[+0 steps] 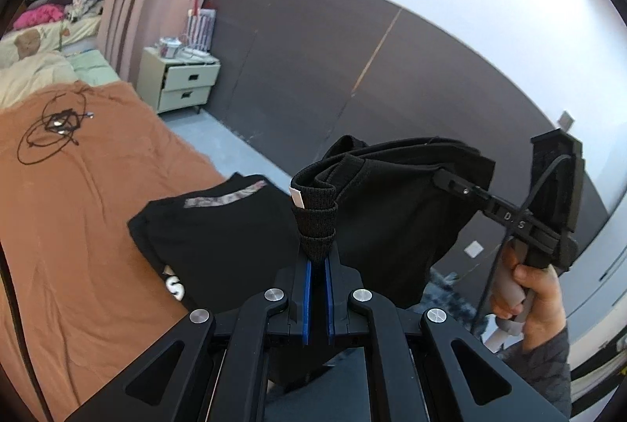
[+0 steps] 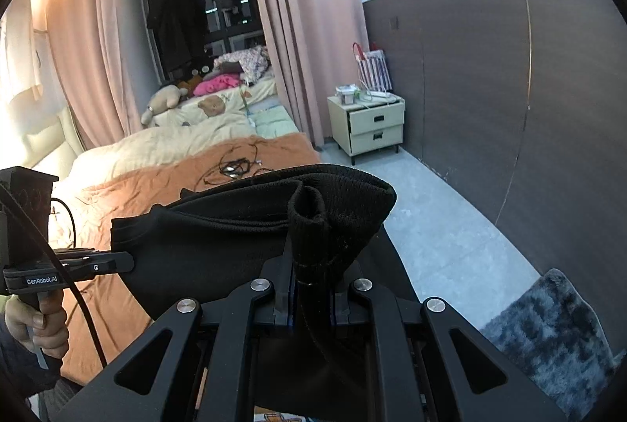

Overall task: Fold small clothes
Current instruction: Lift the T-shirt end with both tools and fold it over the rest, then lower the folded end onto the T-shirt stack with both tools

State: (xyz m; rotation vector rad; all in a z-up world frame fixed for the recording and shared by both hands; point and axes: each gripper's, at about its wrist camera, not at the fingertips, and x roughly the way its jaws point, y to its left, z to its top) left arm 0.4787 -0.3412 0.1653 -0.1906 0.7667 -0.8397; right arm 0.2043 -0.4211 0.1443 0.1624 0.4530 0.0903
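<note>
Far left: bed [image 1: 78, 210] under an orange sheet, with a coil of black cable [image 1: 53, 132] lying on it. Nearer the bed's edge, a folded black shirt [image 1: 211, 238] lying flat on the sheet, with white print at its near corner. Behind, a pale nightstand [image 1: 182, 85] against a dark wall. At centre, left gripper [image 1: 317, 261]: fingers pressed together, pinching a ribbed hem of a black garment [image 1: 392, 226]. Garment held up in the air, stretched sideways between both grippers, above the bed's edge and floor. To the right, right gripper [image 1: 446, 179]: thin black fingers closed on the garment's other edge, hand [image 1: 529, 296] wrapped round its handle. In the right wrist view, garment bunched and clamped between its fingers [image 2: 311, 277]; left gripper [image 2: 125, 261] at the cloth's far left end. Grey rug [image 2: 556, 339] on the floor at lower right.
</note>
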